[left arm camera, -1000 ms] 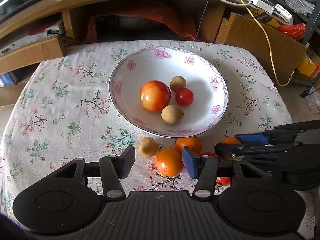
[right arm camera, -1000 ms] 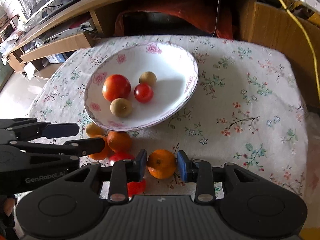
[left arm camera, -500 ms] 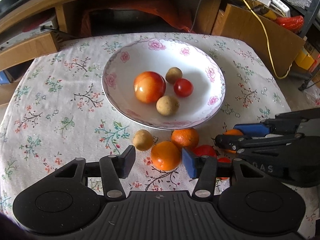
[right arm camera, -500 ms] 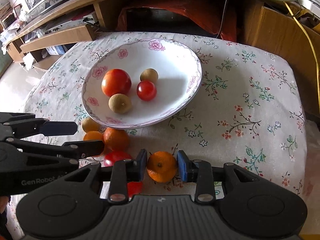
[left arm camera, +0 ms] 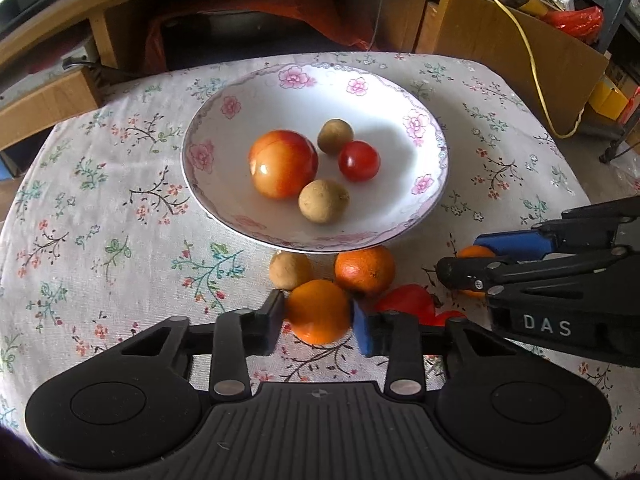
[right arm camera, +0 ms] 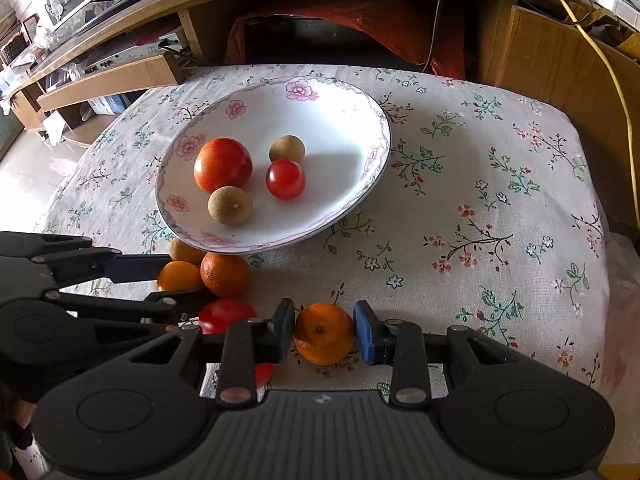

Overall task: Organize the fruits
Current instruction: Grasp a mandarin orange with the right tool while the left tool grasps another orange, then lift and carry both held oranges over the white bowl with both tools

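The left gripper (left arm camera: 318, 318) has its jaws pressed on both sides of an orange (left arm camera: 319, 311), and the right gripper (right arm camera: 324, 332) has its jaws pressed on another orange (right arm camera: 325, 333). Both sit on the tabletop (right arm camera: 480, 208) at about 6 o'clock from the white flowered bowl (left arm camera: 240, 120). An orange looks round, light and a bit squishy, so it could roll or slip. I think it is best held across its fat middle, not too hard. The bowl already holds a big red tomato (left arm camera: 283, 164), a small red one (left arm camera: 359, 161) and two little brown fruits. More fruit waits just below the bowl. The flowered cloth looks soft and a little wrinkly. Wooden shelves and a yellow cable (left arm camera: 528, 56) are at 12 to 2 o'clock.
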`<action>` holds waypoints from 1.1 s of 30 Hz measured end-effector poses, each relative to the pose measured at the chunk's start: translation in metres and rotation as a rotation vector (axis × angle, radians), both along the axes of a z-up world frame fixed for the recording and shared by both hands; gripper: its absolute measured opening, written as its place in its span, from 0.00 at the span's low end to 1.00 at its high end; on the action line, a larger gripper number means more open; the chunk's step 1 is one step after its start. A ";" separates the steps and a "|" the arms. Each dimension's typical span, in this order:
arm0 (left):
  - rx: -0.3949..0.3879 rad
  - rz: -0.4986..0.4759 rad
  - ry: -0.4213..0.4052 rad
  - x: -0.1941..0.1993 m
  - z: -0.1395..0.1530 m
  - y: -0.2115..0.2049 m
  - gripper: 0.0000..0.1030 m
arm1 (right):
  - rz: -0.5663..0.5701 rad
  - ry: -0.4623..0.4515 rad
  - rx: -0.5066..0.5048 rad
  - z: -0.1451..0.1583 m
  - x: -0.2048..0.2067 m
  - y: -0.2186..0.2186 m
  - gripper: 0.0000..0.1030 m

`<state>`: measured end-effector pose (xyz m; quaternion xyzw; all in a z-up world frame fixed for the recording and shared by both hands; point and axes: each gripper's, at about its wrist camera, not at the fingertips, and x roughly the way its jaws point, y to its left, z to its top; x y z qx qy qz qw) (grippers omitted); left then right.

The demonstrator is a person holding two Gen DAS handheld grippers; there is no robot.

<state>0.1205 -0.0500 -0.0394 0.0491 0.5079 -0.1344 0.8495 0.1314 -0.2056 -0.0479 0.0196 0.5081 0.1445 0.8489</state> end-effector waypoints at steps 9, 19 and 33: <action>-0.017 -0.017 0.006 -0.010 0.004 0.004 0.40 | 0.034 -0.020 -0.018 0.004 -0.008 0.002 0.31; -0.015 -0.035 0.010 -0.035 0.009 0.004 0.41 | 0.021 -0.022 -0.009 0.013 -0.036 -0.007 0.31; -0.017 -0.041 -0.012 -0.046 0.016 0.000 0.41 | 0.009 -0.041 0.024 0.024 -0.059 -0.009 0.31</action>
